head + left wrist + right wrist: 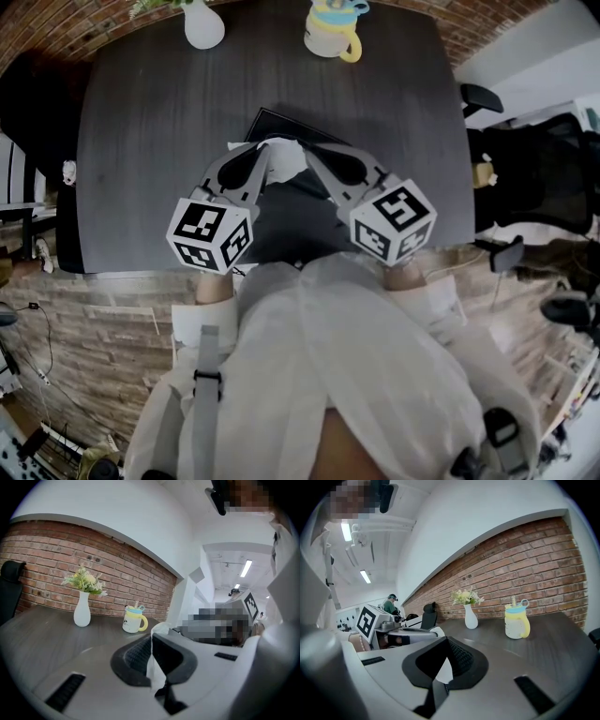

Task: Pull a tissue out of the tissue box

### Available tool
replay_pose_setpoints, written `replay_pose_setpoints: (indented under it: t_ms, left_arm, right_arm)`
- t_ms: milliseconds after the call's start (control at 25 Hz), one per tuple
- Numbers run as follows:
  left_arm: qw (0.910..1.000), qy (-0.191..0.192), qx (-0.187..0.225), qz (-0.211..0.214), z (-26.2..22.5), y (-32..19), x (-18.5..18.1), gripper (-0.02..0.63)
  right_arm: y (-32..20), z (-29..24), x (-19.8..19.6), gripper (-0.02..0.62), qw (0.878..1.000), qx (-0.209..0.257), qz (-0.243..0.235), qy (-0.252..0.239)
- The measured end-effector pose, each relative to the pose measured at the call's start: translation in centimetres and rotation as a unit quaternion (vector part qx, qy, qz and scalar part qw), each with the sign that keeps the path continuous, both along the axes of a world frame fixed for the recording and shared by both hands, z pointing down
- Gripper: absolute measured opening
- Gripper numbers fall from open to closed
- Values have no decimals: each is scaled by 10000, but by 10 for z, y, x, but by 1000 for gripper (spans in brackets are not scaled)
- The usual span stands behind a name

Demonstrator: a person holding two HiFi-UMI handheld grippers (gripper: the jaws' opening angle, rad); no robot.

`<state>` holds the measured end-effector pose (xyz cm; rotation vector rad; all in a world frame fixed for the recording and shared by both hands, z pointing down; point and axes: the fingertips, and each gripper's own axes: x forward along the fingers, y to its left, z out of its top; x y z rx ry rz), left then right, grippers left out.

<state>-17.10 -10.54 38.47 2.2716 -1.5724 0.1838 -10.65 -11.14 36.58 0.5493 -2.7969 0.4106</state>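
Note:
A dark tissue box [277, 127] lies on the dark table [141, 141], right in front of me. A white tissue [284, 161] rises out of its top. My left gripper [265, 150] comes in from the left and is shut on the tissue's left side. In the left gripper view the tissue [154, 660] hangs as a thin strip pinched between the closed jaws [152, 641]. My right gripper [307, 152] meets it from the right, also shut. In the right gripper view a patch of tissue [443, 670] shows between its closed jaws [446, 646].
A white vase with flowers [203, 23] and a yellow-and-white mug [333, 33] stand at the table's far edge, by a brick wall. The table's near edge [159, 273] runs just under the gripper cubes. Black office chairs [525, 187] stand to the right.

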Motion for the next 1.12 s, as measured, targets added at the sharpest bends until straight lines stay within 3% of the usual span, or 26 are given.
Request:
replay_pose_setpoints:
  t_ms: [1120]
  left_arm:
    - [9998,-62,-140,118,8,5,3,6]
  right_arm:
    - [3,6,6,3,9997,42,-86,224]
